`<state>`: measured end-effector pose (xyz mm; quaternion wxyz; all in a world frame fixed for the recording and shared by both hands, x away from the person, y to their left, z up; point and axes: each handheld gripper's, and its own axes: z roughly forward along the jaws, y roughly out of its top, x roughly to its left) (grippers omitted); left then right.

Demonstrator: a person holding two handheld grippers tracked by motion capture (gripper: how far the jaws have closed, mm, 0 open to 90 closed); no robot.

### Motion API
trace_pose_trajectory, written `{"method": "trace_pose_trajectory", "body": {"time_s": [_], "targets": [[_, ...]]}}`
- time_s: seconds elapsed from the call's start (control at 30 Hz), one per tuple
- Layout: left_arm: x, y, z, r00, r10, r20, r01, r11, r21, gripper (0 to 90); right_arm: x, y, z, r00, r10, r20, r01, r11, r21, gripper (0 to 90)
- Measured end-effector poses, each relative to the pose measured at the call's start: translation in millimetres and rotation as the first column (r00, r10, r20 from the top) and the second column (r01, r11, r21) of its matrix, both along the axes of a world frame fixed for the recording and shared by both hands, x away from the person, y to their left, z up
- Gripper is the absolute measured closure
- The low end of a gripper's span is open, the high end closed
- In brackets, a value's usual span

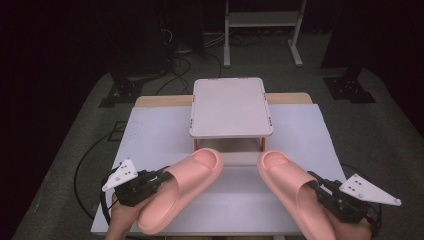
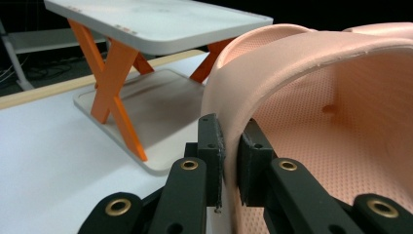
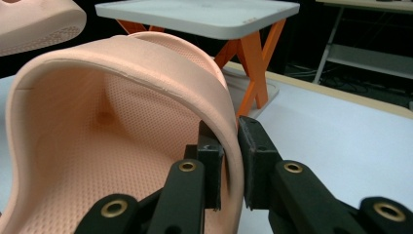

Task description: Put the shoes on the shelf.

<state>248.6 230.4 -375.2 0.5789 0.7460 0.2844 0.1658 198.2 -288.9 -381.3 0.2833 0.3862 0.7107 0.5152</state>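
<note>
Two pink slide sandals are held above the white table [image 1: 160,135], toes toward the small stand. My left gripper [image 1: 159,178] is shut on the strap edge of the left sandal [image 1: 175,192]; in the left gripper view its pads pinch the left sandal's strap [image 2: 229,105], gripper [image 2: 231,156]. My right gripper [image 1: 316,184] is shut on the strap edge of the right sandal [image 1: 295,192]; the right gripper view shows the right gripper [image 3: 231,156] clamping the right sandal's strap wall [image 3: 214,92]. The other sandal's toe [image 3: 34,24] shows at that view's top left.
A small white two-tier stand [image 1: 231,107] with orange crossed legs [image 2: 114,87] sits at the table's middle back, just beyond the sandal toes. Its lower shelf [image 2: 160,112] lies on the table. Black stands, cables and a white frame [image 1: 262,30] are on the floor behind.
</note>
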Motion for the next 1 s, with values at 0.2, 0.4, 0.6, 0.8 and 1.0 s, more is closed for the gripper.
{"method": "trace_pose_trajectory", "body": {"time_s": [0.2, 0.4, 0.6, 0.8, 1.0], "targets": [[4.4, -4.4, 9.2, 0.9997, -0.022, 0.012, 0.022, 0.9997, 0.004, 82.3, 0.2, 1.6, 9.2, 0.9998, 0.008, 0.017, -0.008, 1.0000, -0.002, 79.8], [7.4, -8.0, 19.2, 0.9990, -0.039, 0.022, 0.039, 0.9992, 0.007, 82.4, 1.9, 4.6, 20.8, 0.9992, 0.017, 0.035, -0.017, 0.9998, -0.005, 79.8], [12.8, -11.9, 30.9, 0.9985, -0.041, 0.035, 0.041, 0.9991, 0.010, 82.4, 8.0, 6.8, 32.9, 0.9977, 0.030, 0.061, -0.030, 0.9995, -0.007, 79.8], [22.5, -16.2, 39.4, 0.9978, -0.051, 0.043, 0.051, 0.9985, 0.020, 82.3, 15.5, 10.0, 40.1, 0.9968, 0.036, 0.072, -0.036, 0.9993, -0.013, 79.9], [31.5, -16.4, 43.9, 0.9980, -0.049, 0.040, 0.049, 0.9987, 0.017, 82.4, 25.0, 12.1, 45.7, 0.9965, 0.040, 0.073, -0.039, 0.9991, -0.017, 79.9]]}}
